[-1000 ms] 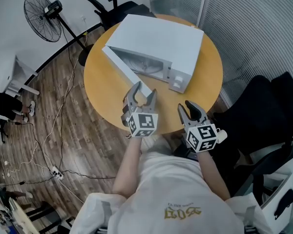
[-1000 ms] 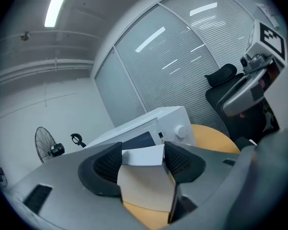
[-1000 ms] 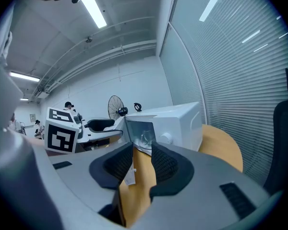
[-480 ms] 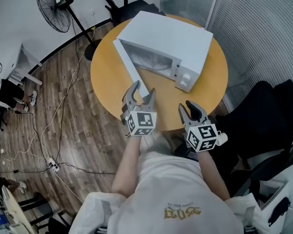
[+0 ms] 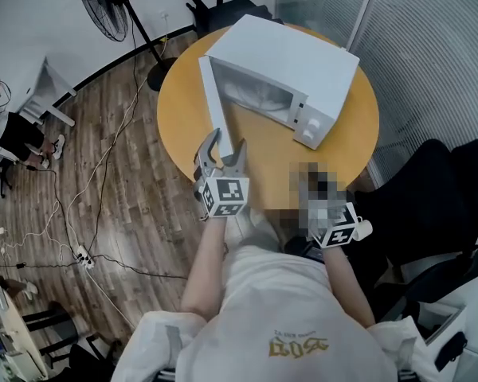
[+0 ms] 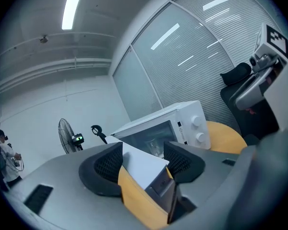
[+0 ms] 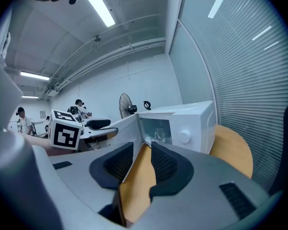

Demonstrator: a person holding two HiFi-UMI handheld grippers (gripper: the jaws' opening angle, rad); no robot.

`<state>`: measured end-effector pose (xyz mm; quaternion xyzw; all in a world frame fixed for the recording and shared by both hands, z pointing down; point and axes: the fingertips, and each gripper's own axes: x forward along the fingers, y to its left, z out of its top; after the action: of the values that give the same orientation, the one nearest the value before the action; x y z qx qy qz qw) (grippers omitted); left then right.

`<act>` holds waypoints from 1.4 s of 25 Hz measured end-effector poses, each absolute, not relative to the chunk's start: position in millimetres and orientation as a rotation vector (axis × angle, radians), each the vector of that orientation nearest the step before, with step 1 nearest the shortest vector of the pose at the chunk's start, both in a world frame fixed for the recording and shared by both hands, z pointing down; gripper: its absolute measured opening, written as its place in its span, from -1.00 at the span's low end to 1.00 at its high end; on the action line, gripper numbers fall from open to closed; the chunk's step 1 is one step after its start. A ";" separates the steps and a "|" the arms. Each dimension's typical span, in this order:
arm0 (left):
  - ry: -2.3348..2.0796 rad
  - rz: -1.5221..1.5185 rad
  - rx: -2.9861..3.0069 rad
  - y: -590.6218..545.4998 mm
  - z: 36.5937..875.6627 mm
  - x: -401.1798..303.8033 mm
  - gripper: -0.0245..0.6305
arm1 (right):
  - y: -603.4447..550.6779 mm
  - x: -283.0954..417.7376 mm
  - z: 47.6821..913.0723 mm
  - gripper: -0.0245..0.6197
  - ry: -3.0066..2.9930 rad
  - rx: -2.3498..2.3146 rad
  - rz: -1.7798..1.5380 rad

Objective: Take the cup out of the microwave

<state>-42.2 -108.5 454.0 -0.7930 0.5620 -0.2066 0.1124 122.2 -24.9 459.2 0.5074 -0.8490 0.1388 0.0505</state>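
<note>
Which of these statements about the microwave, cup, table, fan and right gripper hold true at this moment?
1. The microwave has its door standing open. True.
2. The microwave rests on a round wooden table. True.
3. The cup sits on the table outside the microwave. False: a clear cup stands inside the microwave.
4. The right gripper is shut on the cup. False: its jaws stand apart with nothing gripped.
5. The fan stands on the table. False: it stands on the floor beyond the table.
</note>
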 end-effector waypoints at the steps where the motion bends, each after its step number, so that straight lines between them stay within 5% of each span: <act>1: 1.656 -0.606 -2.323 -108.3 453.7 -44.4 -0.12 | -24.0 122.1 458.8 -0.52 -2.586 1.543 0.421; 12: 1.760 -0.634 -2.224 -106.0 454.6 -75.1 -0.16 | -17.3 132.0 458.4 -0.52 -2.572 1.561 0.413; 18: 1.926 -0.522 -2.253 -97.7 462.7 -95.9 0.01 | -13.6 146.0 463.5 -0.52 -2.556 1.598 0.450; 25: 2.079 -0.383 -2.377 -97.9 469.0 -113.7 -0.23 | -5.3 145.8 464.0 -0.52 -2.564 1.576 0.435; 35: 2.210 -0.368 -2.423 -105.3 484.1 -138.3 -0.10 | 1.4 145.4 465.4 -0.53 -2.560 1.582 0.443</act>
<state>-138.3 -105.3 484.1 -0.7320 0.6675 -0.1112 -0.0791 145.4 1.4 465.4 0.5194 -0.8406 0.1455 0.0501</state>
